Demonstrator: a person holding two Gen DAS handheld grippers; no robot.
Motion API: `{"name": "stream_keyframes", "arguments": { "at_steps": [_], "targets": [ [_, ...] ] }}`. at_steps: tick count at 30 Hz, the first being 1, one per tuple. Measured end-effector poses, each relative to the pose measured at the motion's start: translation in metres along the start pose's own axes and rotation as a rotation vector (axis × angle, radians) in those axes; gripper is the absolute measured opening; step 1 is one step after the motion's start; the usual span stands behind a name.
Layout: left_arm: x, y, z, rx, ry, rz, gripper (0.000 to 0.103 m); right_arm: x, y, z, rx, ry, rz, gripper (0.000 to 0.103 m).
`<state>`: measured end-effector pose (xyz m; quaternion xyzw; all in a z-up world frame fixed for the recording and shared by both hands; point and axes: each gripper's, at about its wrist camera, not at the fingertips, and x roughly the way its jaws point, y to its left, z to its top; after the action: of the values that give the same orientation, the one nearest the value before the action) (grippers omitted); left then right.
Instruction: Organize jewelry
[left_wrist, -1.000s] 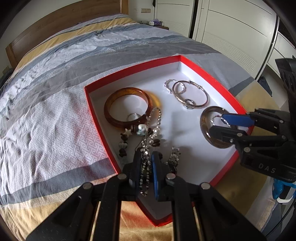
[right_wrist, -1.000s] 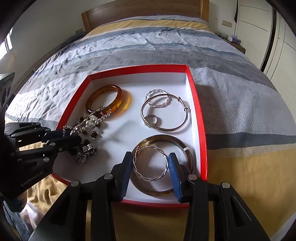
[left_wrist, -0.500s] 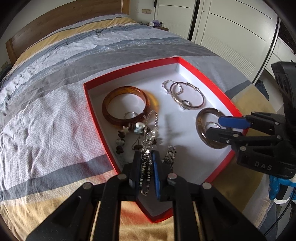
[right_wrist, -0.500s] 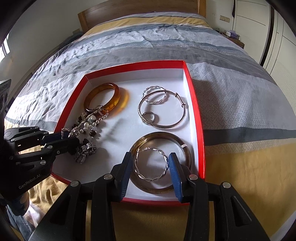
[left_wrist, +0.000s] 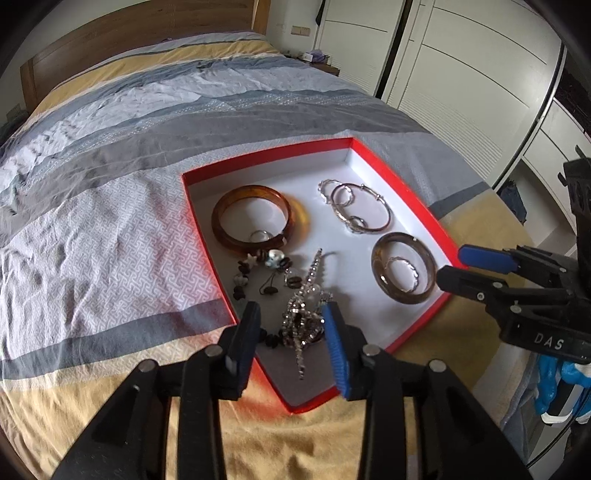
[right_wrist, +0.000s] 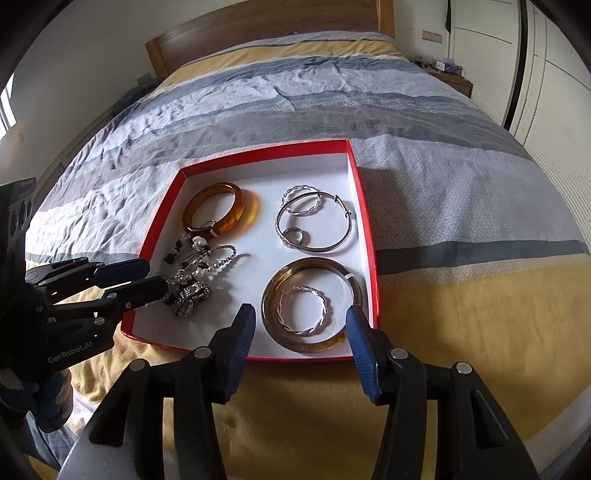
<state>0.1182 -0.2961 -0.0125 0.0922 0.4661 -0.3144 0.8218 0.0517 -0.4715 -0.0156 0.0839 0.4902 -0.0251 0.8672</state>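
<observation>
Release seems the step in hand. Left view: the left gripper (left_wrist: 291, 325) has just opened its fingers, spread above the beaded chain (left_wrist: 303, 314) lying inside the red box (left_wrist: 406, 188). Right view: the right gripper (right_wrist: 301, 334), fingers also just widened, grips nothing; the twisted ring (right_wrist: 302, 309) rests inside the brown bangle (right_wrist: 312, 304). Next should be choosing another piece.

The left gripper (left_wrist: 291, 325) has just been opening: its fingers (left_wrist: 249, 325), clamped on the chain (left_wrist: 304, 317) before, now stand apart with the chain heaped loose between them in the box (left_wrist: 402, 184). The right gripper (right_wrist: 301, 328) has also just been opening; its fingers (right_wrist: 356, 332) now flank the smoky bangle (right_wrist: 314, 302) without touching it. Both grippers sit higher above the box.
</observation>
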Motion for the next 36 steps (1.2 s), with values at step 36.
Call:
{"name": "stream_keyframes", "arguments": {
  "at_steps": [36],
  "targets": [
    [-0.331,0.028,-0.155,-0.188,-0.386,0.457,0.055,-0.202,0.195,-0.089,-0.122,-0.239,0.016,0.086]
  ]
}}
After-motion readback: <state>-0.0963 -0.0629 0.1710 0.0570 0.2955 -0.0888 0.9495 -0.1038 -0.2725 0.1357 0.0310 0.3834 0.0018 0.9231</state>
